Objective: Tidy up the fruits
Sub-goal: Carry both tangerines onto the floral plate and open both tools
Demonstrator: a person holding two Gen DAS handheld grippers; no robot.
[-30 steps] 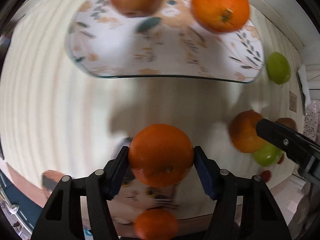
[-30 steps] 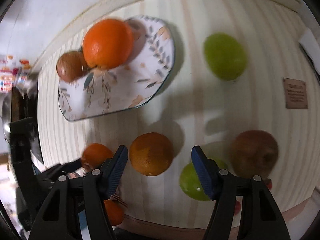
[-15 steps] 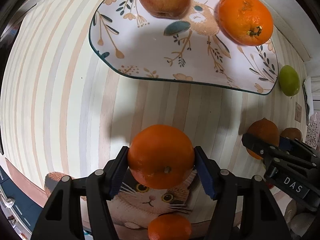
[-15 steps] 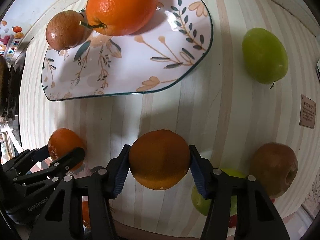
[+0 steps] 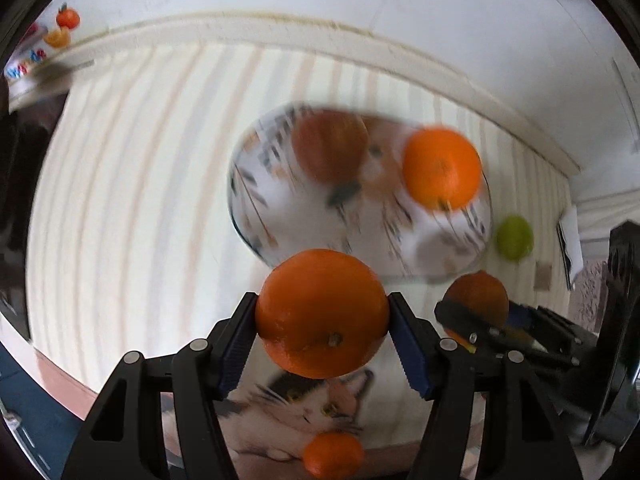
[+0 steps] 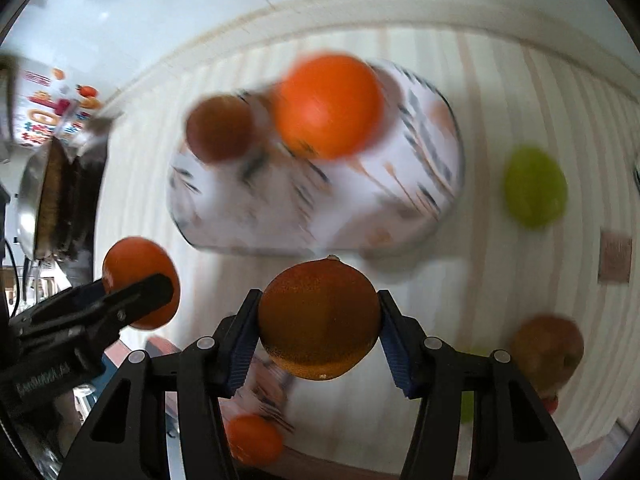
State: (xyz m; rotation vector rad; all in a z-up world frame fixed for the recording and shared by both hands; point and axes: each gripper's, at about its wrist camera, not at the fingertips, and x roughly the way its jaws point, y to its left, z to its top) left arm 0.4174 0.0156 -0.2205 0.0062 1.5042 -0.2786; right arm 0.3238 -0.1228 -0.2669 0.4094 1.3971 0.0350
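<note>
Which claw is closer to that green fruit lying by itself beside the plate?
Right, as far as I can judge. The right claw, holding an orange, sits on the green fruit's side of the table. The left claw is further over, beyond the right one.

Both tools look alike: the left gripper (image 5: pixel 322 344) and the right gripper (image 6: pixel 318 332) are matte black plastic frames with triangular cut-outs, silver round screws along the arms, and ribbed blue pads (image 5: pixel 408 350) lining the jaws. White lettering marks one body's side.

Glossy glazed plate (image 6: pixel 436 184); dimpled orange (image 5: pixel 322 312); matt black plastic tool (image 5: pixel 322 334)
</note>
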